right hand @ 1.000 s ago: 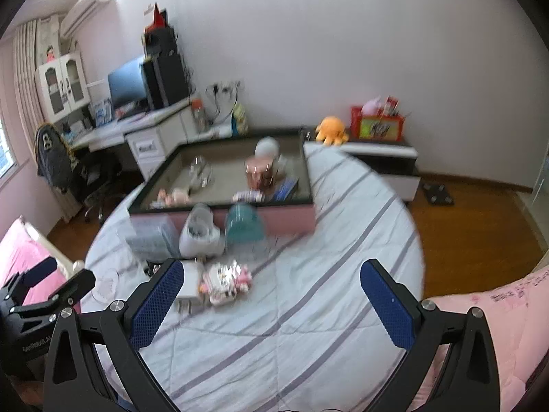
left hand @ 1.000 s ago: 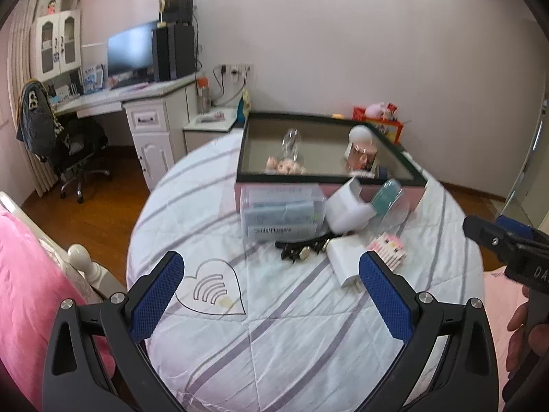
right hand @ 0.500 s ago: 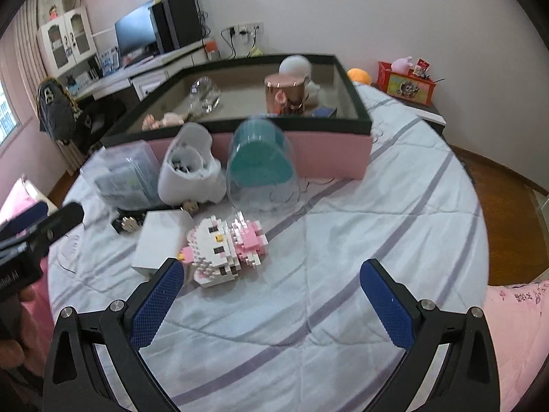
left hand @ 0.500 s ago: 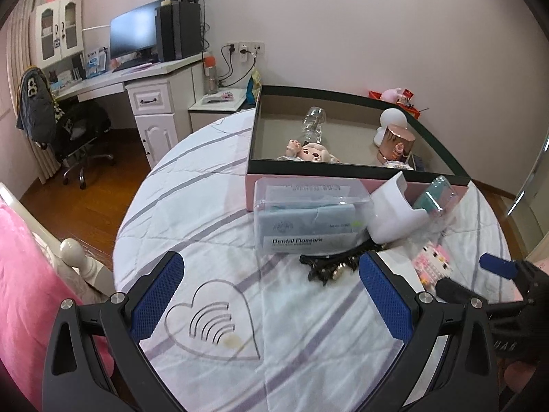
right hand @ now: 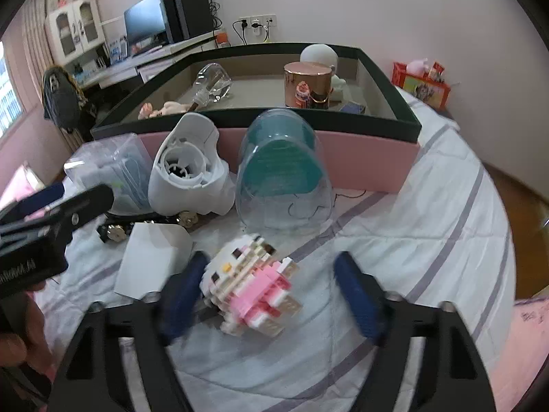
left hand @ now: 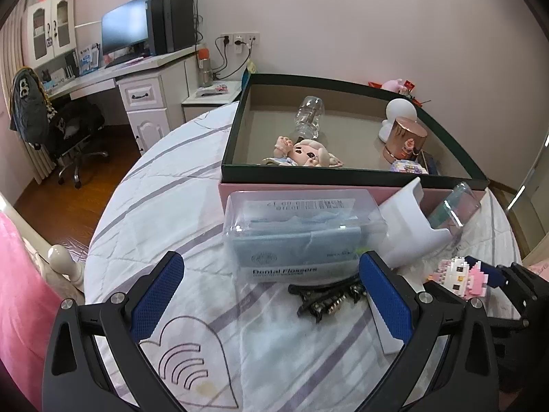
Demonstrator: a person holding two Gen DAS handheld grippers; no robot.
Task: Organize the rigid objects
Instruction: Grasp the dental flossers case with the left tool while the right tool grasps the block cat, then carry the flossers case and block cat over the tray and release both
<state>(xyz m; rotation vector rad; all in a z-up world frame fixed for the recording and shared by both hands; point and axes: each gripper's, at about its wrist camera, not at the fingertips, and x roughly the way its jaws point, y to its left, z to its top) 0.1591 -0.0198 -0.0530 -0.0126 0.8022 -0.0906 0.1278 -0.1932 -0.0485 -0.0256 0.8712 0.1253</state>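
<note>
A pink-and-white brick figure (right hand: 250, 285) lies on the striped bedcover between the fingers of my right gripper (right hand: 269, 295). Its jaws are closing; the left pad is at the figure's side and the right pad stands clear of it. My left gripper (left hand: 271, 295) hangs open over the bedcover. A clear box of dental flossers (left hand: 298, 233) lies just beyond its fingertips, and a black hair clip (left hand: 326, 297) lies by its right finger. The left gripper (right hand: 51, 219) also shows at the left edge of the right wrist view.
A large open box with a pink wall and dark green rim (left hand: 343, 171) stands behind, holding a doll, a bottle, a copper tin and a white lamp. In front of it lie a white plastic holder (right hand: 188, 171), a clear teal dome (right hand: 281, 171) and a white card (right hand: 151, 257).
Both grippers have come down and closer to the items by the box. The right gripper's jaws have narrowed around the brick figure. The left gripper stays open.
</note>
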